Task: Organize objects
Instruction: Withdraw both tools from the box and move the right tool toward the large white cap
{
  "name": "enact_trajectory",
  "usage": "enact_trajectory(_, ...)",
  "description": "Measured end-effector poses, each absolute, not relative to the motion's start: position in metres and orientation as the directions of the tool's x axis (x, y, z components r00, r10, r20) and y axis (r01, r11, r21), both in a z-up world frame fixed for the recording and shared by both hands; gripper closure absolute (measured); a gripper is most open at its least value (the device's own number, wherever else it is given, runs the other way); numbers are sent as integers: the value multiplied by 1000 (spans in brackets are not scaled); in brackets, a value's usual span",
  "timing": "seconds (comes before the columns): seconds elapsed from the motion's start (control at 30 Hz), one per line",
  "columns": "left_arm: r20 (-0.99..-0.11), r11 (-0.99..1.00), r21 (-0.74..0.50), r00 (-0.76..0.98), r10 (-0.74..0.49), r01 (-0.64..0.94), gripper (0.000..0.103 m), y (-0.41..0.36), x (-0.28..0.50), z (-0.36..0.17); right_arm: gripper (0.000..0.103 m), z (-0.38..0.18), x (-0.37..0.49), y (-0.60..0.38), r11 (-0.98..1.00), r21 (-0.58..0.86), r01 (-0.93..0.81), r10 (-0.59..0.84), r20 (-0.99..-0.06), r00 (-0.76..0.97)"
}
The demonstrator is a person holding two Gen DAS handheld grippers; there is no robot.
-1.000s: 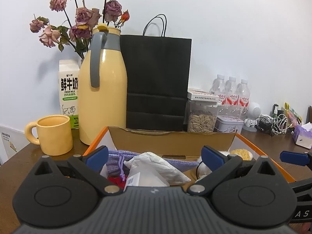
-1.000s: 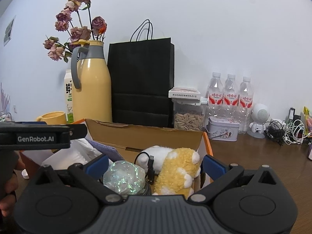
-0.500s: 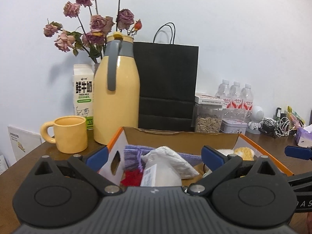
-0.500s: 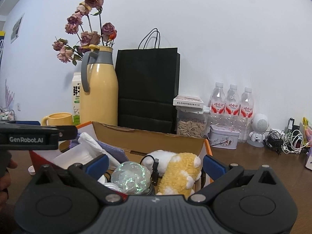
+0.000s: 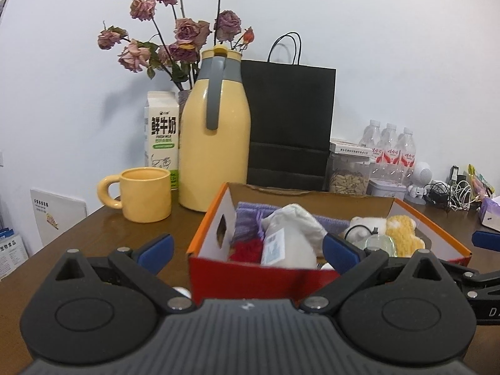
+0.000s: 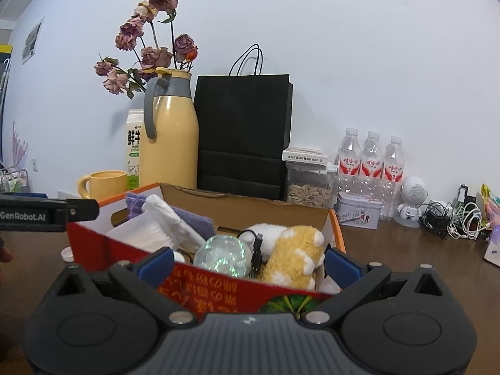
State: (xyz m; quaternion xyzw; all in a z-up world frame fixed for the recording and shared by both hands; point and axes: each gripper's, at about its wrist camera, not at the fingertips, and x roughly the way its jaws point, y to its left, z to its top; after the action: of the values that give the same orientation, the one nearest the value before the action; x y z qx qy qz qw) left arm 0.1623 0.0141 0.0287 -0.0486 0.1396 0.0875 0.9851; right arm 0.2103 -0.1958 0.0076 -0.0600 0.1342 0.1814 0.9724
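Both grippers have drawn back from the red-and-orange cardboard box [image 5: 250, 273], whose near wall now shows in full in each wrist view. Left gripper [image 5: 247, 248]: fingers spread wide, nothing between them, held just short of the box's left corner. Right gripper [image 6: 250, 264]: fingers likewise spread, empty, facing the box's near wall. The box sits on the brown wooden table [image 5: 125, 240] and holds, left to right, a purple knit pouch [image 5: 247, 222], a red woolly item [image 5: 245, 250], a white cloth bundle [image 5: 293, 234], an iridescent ball [image 6: 222, 254] and a yellow-and-white plush toy [image 6: 293, 254].

Judgement: loading appears done or paused; the next move calls for picking a further item or shifting the box, and which is unclear.

Along the white wall, left to right: yellow mug [image 5: 145, 195], milk carton [image 5: 162, 131], yellow thermos jug [image 5: 215, 137] with dried roses [image 5: 184, 36] behind, black paper bag [image 5: 289, 125], seed jar [image 5: 348, 176], three water bottles [image 5: 389, 153], tangled cables [image 5: 450, 192].
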Motion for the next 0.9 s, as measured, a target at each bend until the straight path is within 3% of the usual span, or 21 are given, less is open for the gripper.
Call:
enact_trajectory(0.37, -325, 971, -99, 929, 177, -220, 0, 33, 118, 28, 0, 2, 179, -205, 927, -41, -372, 342, -316, 885)
enact_trajectory(0.6, -355, 967, -85, 915, 194, -238, 0, 53, 92, 28, 0, -8, 174, -201, 907, -39, -420, 367, -417, 832)
enact_trajectory(0.77, -372, 960, -88, 903, 215, -264, 0, 68, 83, 26, 20, -15, 185, -191, 893, -35, -449, 375, -495, 784)
enact_trajectory(0.9, -375, 955, -98, 900, 224, -279, 0, 79, 78, 26, 29, -23, 203, -181, 883, -6, -469, 384, -564, 731)
